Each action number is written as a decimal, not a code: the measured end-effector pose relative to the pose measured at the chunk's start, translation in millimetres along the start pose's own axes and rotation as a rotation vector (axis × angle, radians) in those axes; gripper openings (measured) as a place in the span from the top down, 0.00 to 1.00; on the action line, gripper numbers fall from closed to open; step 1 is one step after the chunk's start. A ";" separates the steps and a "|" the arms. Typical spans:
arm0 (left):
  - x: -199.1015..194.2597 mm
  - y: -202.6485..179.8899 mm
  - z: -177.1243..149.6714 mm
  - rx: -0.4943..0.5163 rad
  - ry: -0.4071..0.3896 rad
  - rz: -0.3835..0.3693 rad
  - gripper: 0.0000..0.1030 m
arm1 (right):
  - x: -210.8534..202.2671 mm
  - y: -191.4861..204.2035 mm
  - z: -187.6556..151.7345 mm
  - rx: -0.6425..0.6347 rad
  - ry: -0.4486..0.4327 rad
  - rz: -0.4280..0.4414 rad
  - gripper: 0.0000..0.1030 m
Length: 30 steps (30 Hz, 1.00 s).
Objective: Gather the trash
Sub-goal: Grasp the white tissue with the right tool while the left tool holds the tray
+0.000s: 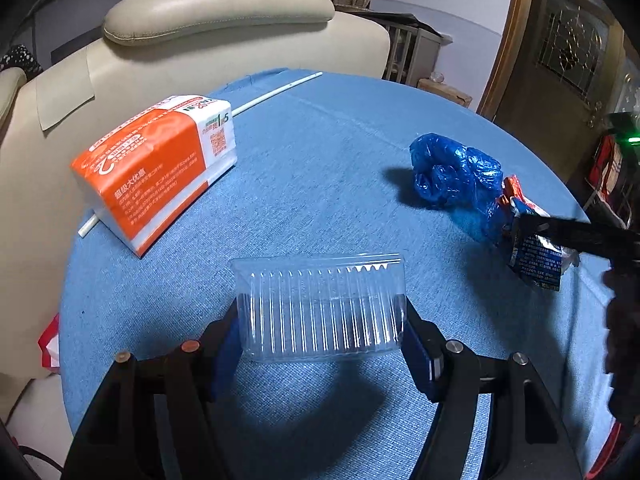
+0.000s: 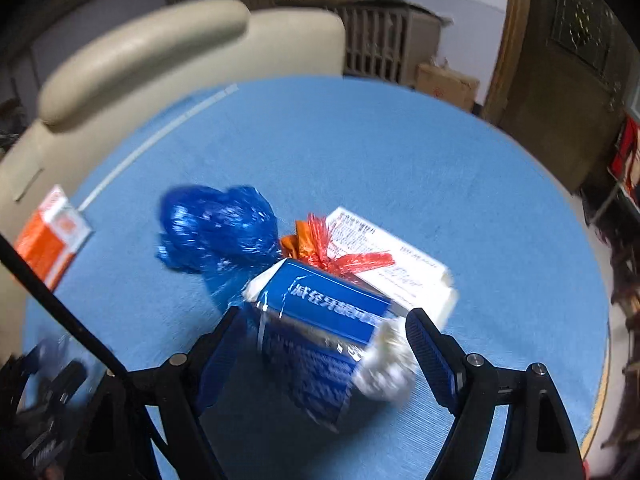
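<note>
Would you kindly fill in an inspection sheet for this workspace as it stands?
Surface: round table under a blue cloth.
Job's things: clear ribbed plastic tray; blue wrapper with crumpled white paper; crumpled blue plastic bag; red-and-orange scrap.
Clutter: orange tissue pack; white rod lying on the cloth; white carton.
Grippers: left hand-held gripper holds the tray between its fingers; right hand-held gripper stands open around the blue wrapper.
Cables: black cord crossing the right wrist view.
Surroundings: cream chair, wooden door, cardboard box.
</note>
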State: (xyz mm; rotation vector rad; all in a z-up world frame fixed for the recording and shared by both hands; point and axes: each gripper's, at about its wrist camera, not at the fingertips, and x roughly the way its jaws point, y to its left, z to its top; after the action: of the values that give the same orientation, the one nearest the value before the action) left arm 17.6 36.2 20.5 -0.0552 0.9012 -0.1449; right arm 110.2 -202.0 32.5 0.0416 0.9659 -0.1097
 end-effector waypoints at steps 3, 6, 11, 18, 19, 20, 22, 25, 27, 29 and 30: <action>-1.3 -1.0 0.6 0.003 0.002 -0.003 0.30 | 20.3 15.4 -1.0 -0.053 0.040 -0.020 0.23; -3.2 1.7 0.3 -0.002 -0.001 -0.004 0.30 | 3.3 23.6 -11.6 -0.085 -0.008 0.010 0.33; -5.6 0.6 -2.0 -0.003 0.000 -0.006 0.30 | -58.6 -1.0 -34.0 0.040 -0.113 0.202 0.32; -22.7 -6.1 -4.7 0.011 -0.022 -0.003 0.30 | -102.3 -38.3 -79.0 0.134 -0.149 0.288 0.14; -26.2 -7.9 -5.8 0.017 -0.028 0.001 0.30 | -106.5 -47.0 -86.5 0.157 -0.153 0.268 0.14; -28.0 -9.0 -6.2 0.019 -0.028 0.002 0.30 | -110.2 -59.8 -92.6 0.182 -0.153 0.257 0.14; -32.3 -11.3 -8.8 0.024 -0.029 -0.001 0.30 | -114.2 -70.5 -102.4 0.214 -0.147 0.254 0.14; -38.0 -18.0 -12.7 0.040 -0.031 0.000 0.30 | -119.6 -76.0 -113.4 0.211 -0.148 0.241 0.14; -40.8 -22.9 -15.0 0.048 -0.032 -0.004 0.30 | -119.5 -72.2 -121.3 0.176 -0.119 0.250 0.14; -42.1 -28.2 -17.7 0.059 -0.030 -0.008 0.30 | -112.1 -65.2 -127.3 0.134 -0.087 0.240 0.14; -42.7 -30.8 -19.1 0.065 -0.028 -0.010 0.30 | -109.7 -61.6 -129.4 0.124 -0.081 0.239 0.14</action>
State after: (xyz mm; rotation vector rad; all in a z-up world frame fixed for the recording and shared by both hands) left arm -26.7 12.3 45.2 -0.0013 0.8678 -0.1819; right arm -64.4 -244.1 50.0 0.2639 0.8657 0.0496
